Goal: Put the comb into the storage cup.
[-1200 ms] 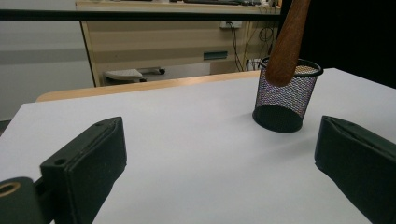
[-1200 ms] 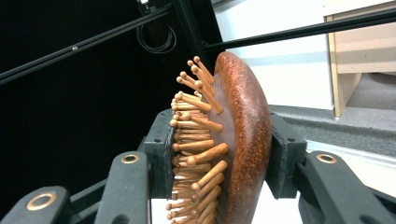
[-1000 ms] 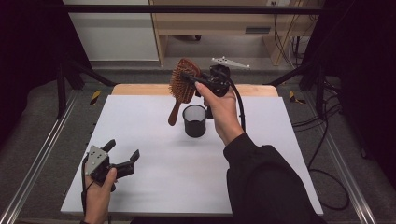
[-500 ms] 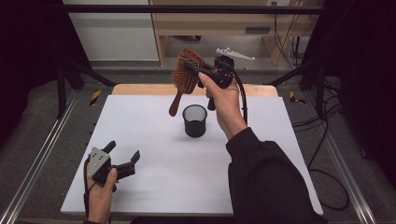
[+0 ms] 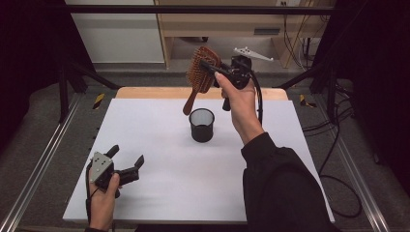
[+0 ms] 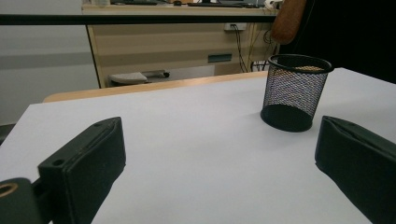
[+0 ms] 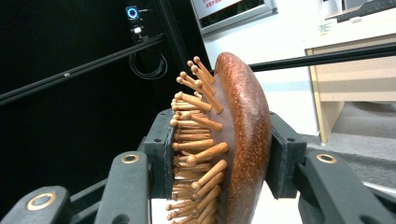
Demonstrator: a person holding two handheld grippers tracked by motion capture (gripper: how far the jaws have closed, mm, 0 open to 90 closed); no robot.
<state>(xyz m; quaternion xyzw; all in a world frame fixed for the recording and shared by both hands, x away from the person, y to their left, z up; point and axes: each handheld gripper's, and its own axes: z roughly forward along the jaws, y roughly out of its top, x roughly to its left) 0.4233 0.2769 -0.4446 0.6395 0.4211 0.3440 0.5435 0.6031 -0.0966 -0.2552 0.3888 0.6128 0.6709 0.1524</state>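
Gripping wooden hairbrush [image 5: 202, 72] in right tongs [image 5: 212, 70], above mesh cup [image 5: 201, 124]

This looks like a lab set up for recording: a white table [image 5: 159, 193] stands inside a frame of metal rails [image 5: 36, 169], with black curtains [image 5: 29, 48] closing off both sides. Loose cables [image 5: 333, 159] trail over the grey carpet to wall sockets. Behind sits a plain wooden desk [image 5: 217, 24], and a small device with a blue light [image 7: 132, 12], probably a camera or tracker, hangs from a dark pole
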